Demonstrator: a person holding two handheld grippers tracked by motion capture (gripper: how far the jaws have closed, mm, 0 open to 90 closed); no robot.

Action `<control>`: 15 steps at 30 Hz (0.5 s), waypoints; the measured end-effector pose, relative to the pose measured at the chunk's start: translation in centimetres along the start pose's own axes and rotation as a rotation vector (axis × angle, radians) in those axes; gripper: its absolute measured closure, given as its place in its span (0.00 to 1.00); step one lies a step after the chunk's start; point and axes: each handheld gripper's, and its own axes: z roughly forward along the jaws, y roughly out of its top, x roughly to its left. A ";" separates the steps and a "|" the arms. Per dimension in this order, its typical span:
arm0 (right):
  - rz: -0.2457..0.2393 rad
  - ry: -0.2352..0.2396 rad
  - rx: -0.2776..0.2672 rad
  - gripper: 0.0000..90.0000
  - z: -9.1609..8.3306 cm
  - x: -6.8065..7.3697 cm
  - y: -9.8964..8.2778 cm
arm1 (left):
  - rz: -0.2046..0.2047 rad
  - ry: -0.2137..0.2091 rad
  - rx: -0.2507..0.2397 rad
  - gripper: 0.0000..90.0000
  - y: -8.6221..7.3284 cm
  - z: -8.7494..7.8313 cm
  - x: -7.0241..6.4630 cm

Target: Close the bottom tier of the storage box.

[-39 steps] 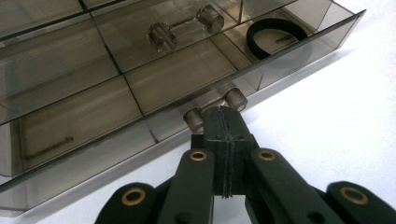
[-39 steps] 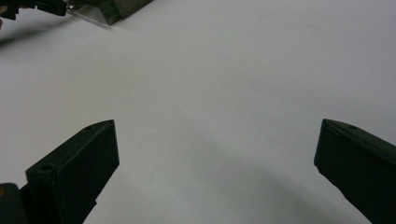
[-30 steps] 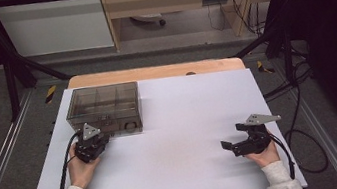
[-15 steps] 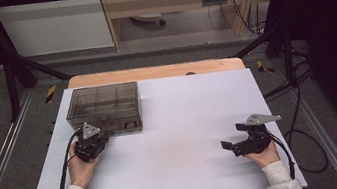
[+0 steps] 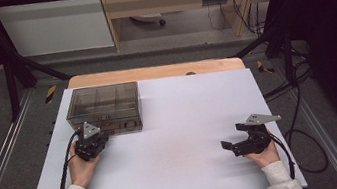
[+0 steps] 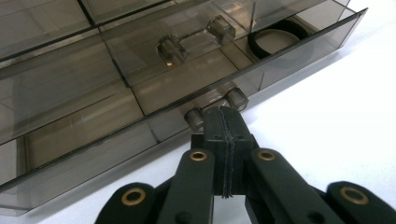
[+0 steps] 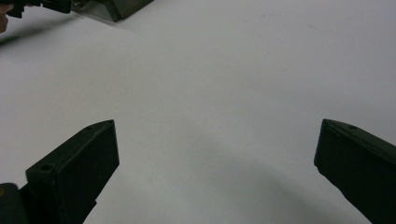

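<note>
Two clear knobs (image 6: pixel 215 108) stick out of the lower drawer front of the smoky plastic organizer box (image 5: pixel 104 109), and my left gripper (image 6: pixel 222 120) sits right between them with its jaws pressed together, the tips at the handle bar that joins the knobs. Whether the pads actually pinch that bar I cannot tell; it is hidden behind the tips. From above, the box stands at the far left of the white table (image 5: pixel 183 138), and my left gripper (image 5: pixel 92 142) touches its near face. I judge the step to be pulling this drawer open. To do it well I would draw straight back along the drawer's run, low and level, since the box is light and may slide with me. A black ring (image 6: pixel 274 38) lies in the compartment to the right, so no jerking. My right gripper (image 5: pixel 234 144) rests well apart, jaws spread wide over bare table; it could brace the box.
</note>
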 end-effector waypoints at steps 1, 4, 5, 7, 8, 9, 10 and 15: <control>0.000 0.000 0.000 0.00 0.0 0.0 0.0 | 0.001 0.001 0.001 1.00 0.0 0.0 0.0; 0.000 -0.002 -0.001 0.00 0.0 0.0 0.0 | 0.003 0.003 0.004 1.00 0.0 0.1 0.1; -0.001 -0.002 -0.001 0.00 0.0 0.0 0.0 | 0.004 0.004 0.005 1.00 0.0 0.1 0.1; -0.001 -0.001 -0.001 0.00 0.0 0.0 0.0 | 0.005 0.007 0.004 1.00 0.0 0.1 0.1; 0.000 -0.002 -0.001 0.00 0.0 0.0 0.0 | 0.007 0.010 0.005 1.00 0.0 0.1 0.0; 0.000 -0.002 -0.001 0.00 0.0 0.0 0.0 | 0.008 0.012 0.004 1.00 0.0 0.2 0.0; 0.001 -0.002 -0.002 0.00 0.0 0.0 0.0 | 0.009 0.013 0.005 1.00 0.0 0.2 0.0; -0.002 -0.001 -0.001 0.00 0.0 0.0 0.0 | 0.003 0.018 -0.001 1.00 0.0 0.3 0.1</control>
